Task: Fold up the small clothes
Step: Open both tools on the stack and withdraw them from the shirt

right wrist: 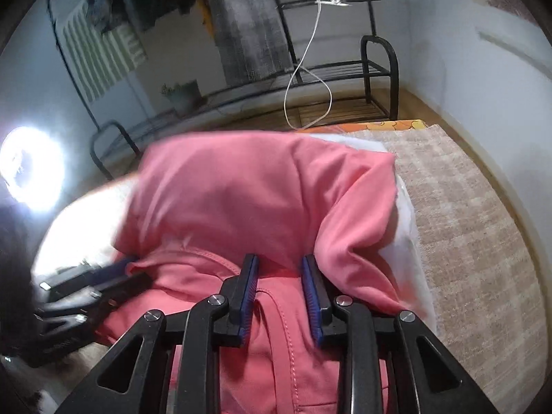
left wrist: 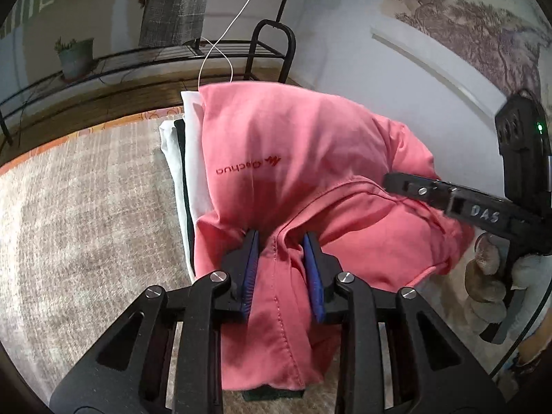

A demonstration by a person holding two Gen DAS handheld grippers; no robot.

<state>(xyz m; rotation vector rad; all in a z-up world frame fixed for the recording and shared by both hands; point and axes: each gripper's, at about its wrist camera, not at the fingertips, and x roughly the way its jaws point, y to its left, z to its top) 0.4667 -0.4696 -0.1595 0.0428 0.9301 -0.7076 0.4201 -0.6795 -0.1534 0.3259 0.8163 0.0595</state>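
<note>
A pink garment (left wrist: 296,172) with a dark red Quechua logo is bunched and lifted in front of both cameras; it fills the right wrist view too (right wrist: 234,193). My left gripper (left wrist: 282,241) is shut on a seamed fold of it. My right gripper (right wrist: 279,265) is shut on another fold; it shows at the right of the left wrist view (left wrist: 414,189). The left gripper shows blurred at the lower left of the right wrist view (right wrist: 114,272). Under the pink garment lie folded white (left wrist: 196,158) and dark (left wrist: 182,172) clothes.
A beige patterned rug (left wrist: 86,214) covers the surface, with an orange edge (right wrist: 396,126) at the far end. A black metal rack (left wrist: 269,51) with a hanging white cable (left wrist: 220,45) stands behind. A bright ring lamp (right wrist: 31,169) glares at left.
</note>
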